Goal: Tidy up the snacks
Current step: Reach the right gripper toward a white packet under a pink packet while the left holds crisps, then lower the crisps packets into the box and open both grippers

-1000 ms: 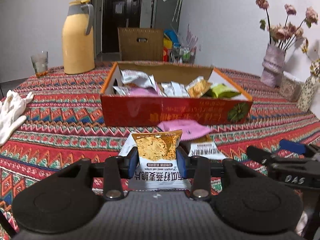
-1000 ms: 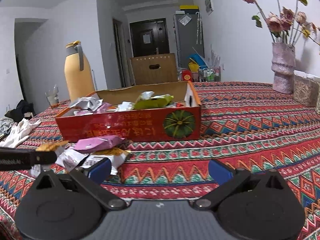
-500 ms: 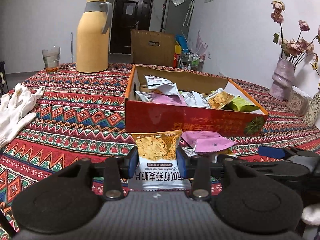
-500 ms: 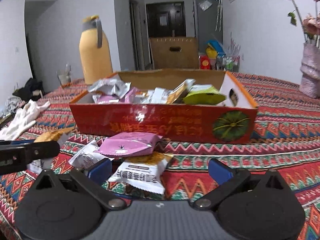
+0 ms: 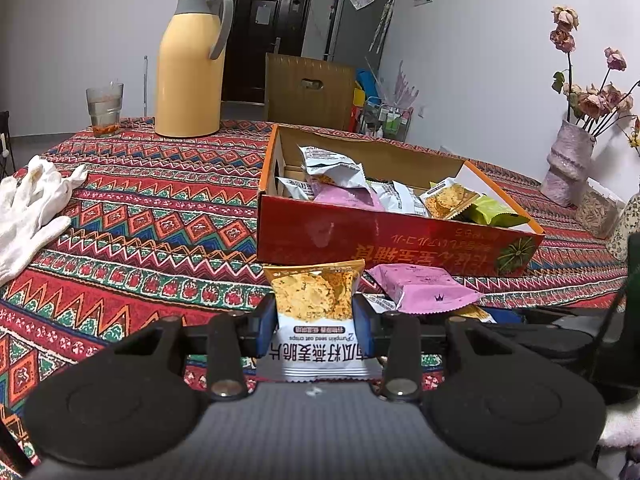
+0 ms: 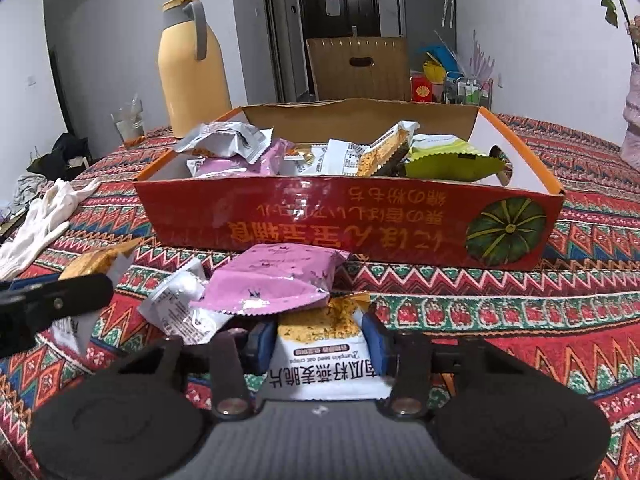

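The left gripper (image 5: 315, 320) has its blue fingers (image 5: 264, 322) pressed against both sides of an oat crisp packet (image 5: 318, 312), which stands upright between them at the lower middle of the left wrist view, lifted clear of the tablecloth (image 5: 140, 216). The right gripper (image 6: 320, 340) is closing; a second oat crisp packet (image 6: 324, 356) lies between its blue fingers (image 6: 374, 340), which sit right at the packet's edges at the lower middle of the right wrist view, though I cannot tell how firmly they press. That packet lies on the cloth with its far end tucked under a pink packet (image 6: 272, 284), and a white wrapper (image 6: 180, 308) lies just left of the pink one.

Behind this small heap, across the middle of both views, stands the red cardboard box (image 6: 348, 220), open at the top and holding more snacks: silver, pink, orange and a green packet (image 6: 448, 162). Farther back, in the upper left, a yellow thermos jug (image 5: 188, 64) stands beside a drinking glass (image 5: 104, 110). White gloves (image 5: 32, 204) lie at the left edge of the cloth. A vase with dried flowers (image 5: 568, 164) stands at the right edge of the left wrist view.
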Available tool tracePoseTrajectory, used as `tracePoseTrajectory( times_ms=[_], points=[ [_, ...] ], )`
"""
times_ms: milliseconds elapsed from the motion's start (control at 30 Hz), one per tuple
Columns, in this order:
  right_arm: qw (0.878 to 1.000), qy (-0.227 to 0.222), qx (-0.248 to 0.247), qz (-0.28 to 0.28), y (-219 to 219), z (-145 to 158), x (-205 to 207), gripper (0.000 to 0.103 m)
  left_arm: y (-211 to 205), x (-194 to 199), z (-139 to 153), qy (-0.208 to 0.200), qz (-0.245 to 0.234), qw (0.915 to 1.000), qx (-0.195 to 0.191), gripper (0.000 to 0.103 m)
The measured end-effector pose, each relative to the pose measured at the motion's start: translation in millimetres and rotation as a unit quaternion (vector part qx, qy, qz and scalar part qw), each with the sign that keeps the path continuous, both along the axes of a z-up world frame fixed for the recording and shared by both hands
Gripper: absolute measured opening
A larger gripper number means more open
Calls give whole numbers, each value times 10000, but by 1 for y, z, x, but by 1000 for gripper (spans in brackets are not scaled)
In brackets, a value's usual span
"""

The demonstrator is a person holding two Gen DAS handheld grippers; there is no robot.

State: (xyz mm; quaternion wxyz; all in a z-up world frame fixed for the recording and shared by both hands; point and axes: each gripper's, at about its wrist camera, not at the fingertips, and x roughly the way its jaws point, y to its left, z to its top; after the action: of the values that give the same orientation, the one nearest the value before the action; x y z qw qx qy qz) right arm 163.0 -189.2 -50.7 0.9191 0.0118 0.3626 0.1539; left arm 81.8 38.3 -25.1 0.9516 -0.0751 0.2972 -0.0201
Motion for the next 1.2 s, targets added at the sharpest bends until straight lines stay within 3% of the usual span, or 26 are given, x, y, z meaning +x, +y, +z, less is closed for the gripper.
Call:
tracePoseTrajectory(
  times_ms=[333,633,1200],
  points=[
    [9992,-370,61,-152,-31,11,-33,43,-1,-4,6,-70,32,10000,27,40],
    [9939,-1013,205,-396,-58,46,-47,43,-9,-2,27,-313,2,9995,100,41],
    [9805,-1862,397,-497,-63,101,16,43,-41,63,79,-777,-2,9962,394,41]
  ],
)
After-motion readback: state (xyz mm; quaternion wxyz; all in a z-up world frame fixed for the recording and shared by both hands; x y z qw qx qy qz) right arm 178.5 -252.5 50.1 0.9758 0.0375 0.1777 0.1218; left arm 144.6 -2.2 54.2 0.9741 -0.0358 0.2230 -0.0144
